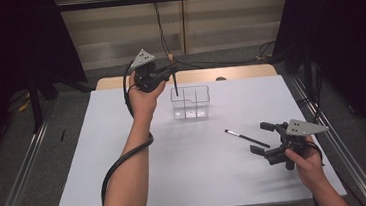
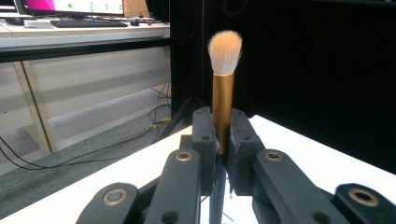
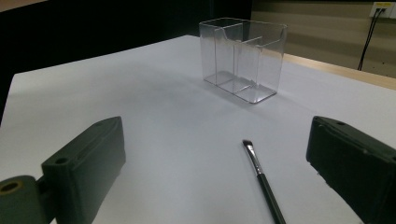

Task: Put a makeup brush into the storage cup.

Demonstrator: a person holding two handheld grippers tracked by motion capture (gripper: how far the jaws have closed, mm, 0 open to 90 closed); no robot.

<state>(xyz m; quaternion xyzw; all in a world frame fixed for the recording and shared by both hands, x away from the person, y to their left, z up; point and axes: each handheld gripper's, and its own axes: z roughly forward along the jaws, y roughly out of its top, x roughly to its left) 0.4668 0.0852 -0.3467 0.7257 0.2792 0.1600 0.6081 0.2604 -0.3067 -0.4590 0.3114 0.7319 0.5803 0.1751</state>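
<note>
My left gripper (image 1: 172, 71) is raised over the far side of the table, shut on a makeup brush (image 1: 175, 86) that stands upright. In the left gripper view, its pale bristles (image 2: 225, 50) and gold ferrule (image 2: 222, 109) rise above the closed jaws of my left gripper (image 2: 223, 142). The dark handle hangs down into the left part of a clear divided organizer (image 1: 191, 102). My right gripper (image 1: 258, 137) is open near the table's right edge, just right of a thin black brush (image 1: 247, 138) lying flat. The right gripper view shows my right gripper (image 3: 219, 163) with that thin brush (image 3: 262, 179) between its jaws, untouched, and the organizer (image 3: 243, 58) beyond.
The white table top (image 1: 186, 168) has a wooden strip (image 1: 248, 71) along its far edge. Metal rails (image 1: 21, 172) run along both sides on the floor. Cables (image 1: 217, 60) lie behind the table.
</note>
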